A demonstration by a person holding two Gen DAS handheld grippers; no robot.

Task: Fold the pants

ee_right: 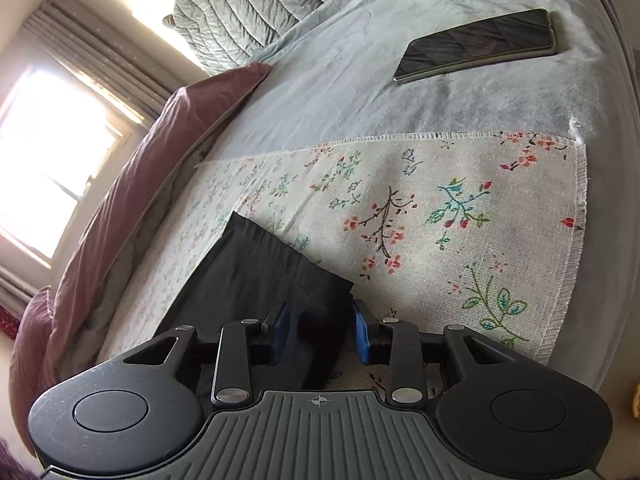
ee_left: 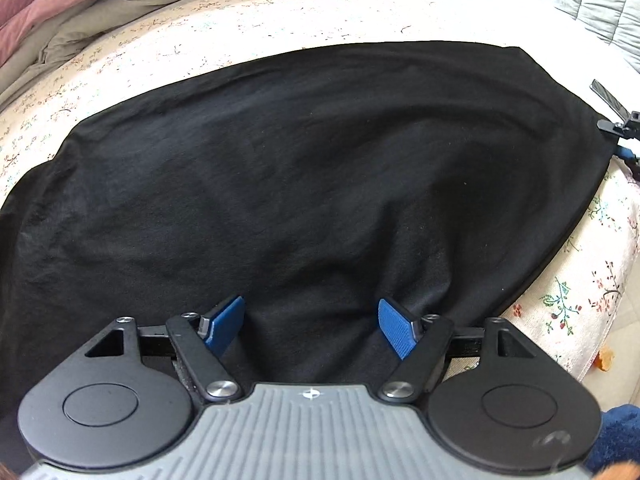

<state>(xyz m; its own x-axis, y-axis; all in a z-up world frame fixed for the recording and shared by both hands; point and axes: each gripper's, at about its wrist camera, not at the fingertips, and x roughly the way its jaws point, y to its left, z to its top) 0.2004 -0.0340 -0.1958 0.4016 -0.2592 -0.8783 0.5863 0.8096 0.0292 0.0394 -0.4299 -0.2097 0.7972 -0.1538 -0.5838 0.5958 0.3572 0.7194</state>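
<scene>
The black pants [ee_left: 304, 168] lie spread flat on a floral cloth [ee_left: 248, 20] on the bed and fill most of the left wrist view. My left gripper [ee_left: 311, 326] is open over the near edge of the pants, its blue pads [ee_left: 394, 326] apart with cloth between them. My right gripper [ee_right: 319, 334] is open at the right end of the pants [ee_right: 256, 280], with the pants' corner lying between its pads [ee_right: 362, 334]. The right gripper also shows at the far right edge of the left wrist view [ee_left: 618, 136].
A phone [ee_right: 476, 44] lies on the grey blanket [ee_right: 360, 80] beyond the floral cloth [ee_right: 440, 208]. A mauve duvet [ee_right: 140, 184] is bunched along the left, with quilted grey pillows [ee_right: 248, 4] behind. A window [ee_right: 44, 152] is at far left.
</scene>
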